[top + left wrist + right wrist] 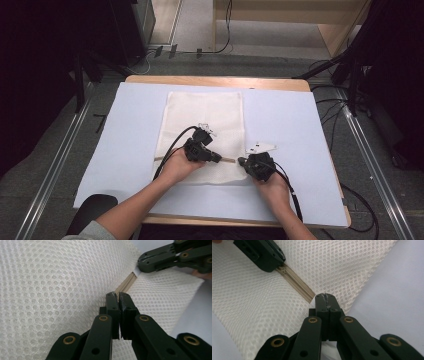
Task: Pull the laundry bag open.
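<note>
mesh bag on sheet on table, zipper between left tongs and right tongs

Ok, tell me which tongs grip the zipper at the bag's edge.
The right tongs: they pinch the zipper end at the bag's right edge; the left tongs clamp it further in, over the mesh.

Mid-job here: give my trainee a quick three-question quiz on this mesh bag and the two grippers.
1. True or false: the mesh bag lies flat on the table.
2. What tan strip runs between the left gripper and the right gripper?
3. How do both grippers' jaws stand: A) wide open, B) closed at the strip, C) resting off the bag?

Key: 1 true. 2 the zipper. 3 B.
</note>
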Motion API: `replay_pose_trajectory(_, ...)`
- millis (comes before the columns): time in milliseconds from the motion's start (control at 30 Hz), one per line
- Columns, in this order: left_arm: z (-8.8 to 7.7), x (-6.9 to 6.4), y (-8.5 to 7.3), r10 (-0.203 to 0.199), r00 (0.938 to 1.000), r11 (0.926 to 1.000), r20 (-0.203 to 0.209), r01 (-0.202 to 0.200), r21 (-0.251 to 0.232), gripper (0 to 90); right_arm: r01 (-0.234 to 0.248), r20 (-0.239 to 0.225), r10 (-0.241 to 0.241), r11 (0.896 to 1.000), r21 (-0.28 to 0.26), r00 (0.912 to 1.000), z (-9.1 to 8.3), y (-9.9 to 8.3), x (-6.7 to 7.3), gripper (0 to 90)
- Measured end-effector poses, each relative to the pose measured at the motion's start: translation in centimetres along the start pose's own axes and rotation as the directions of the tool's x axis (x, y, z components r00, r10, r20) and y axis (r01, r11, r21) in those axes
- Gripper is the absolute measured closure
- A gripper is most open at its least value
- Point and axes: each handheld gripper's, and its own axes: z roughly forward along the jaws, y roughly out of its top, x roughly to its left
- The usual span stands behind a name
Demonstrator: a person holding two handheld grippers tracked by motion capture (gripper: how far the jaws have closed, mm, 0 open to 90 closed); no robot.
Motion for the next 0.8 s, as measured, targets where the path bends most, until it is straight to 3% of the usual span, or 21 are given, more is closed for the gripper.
replay_pose_trajectory(67,-0.3,0.3,0.0,-0.021,0.9997,0.9998,0.009,0.021,-0.003,89.2,0.001,0.001,-0.001,1.000,0.000,1.0000,0.0,0.0,0.0,90.0)
replay_pose_trajectory(167,-0.4,0.0,0.0,0.005,1.0000,1.0000,0.002,-0.005,0.004,89.2,-0.001,0.001,0.001,1.000,0.000,1.0000,0.0,0.0,0.0,90.0)
replay_pose_trajectory(267,-0.5,0.4,-0.2,-0.007,1.0000,1.0000,-0.006,0.007,0.006,89.2,-0.001,0.001,0.001,1.000,0.002,1.0000,0.0,0.0,0.0,90.0)
replay_pose_trajectory(333,-0.7,0.6,-0.3,-0.011,0.9998,0.9999,0.016,0.011,0.006,89.2,-0.007,0.000,0.007,1.000,0.000,1.0000,0.0,0.0,0.0,90.0)
replay_pose_trajectory(367,-0.7,0.4,-0.3,0.001,1.0000,1.0000,-0.009,-0.001,0.008,89.2,-0.006,-0.001,0.006,1.000,0.002,1.0000,0.0,0.0,0.0,90.0)
replay_pose_trajectory(800,-1.5,1.2,-0.9,-0.018,0.9997,0.9997,0.015,0.018,0.014,89.2,-0.007,0.000,0.007,1.000,0.000,1.0000,-0.1,-0.1,0.0,90.0)
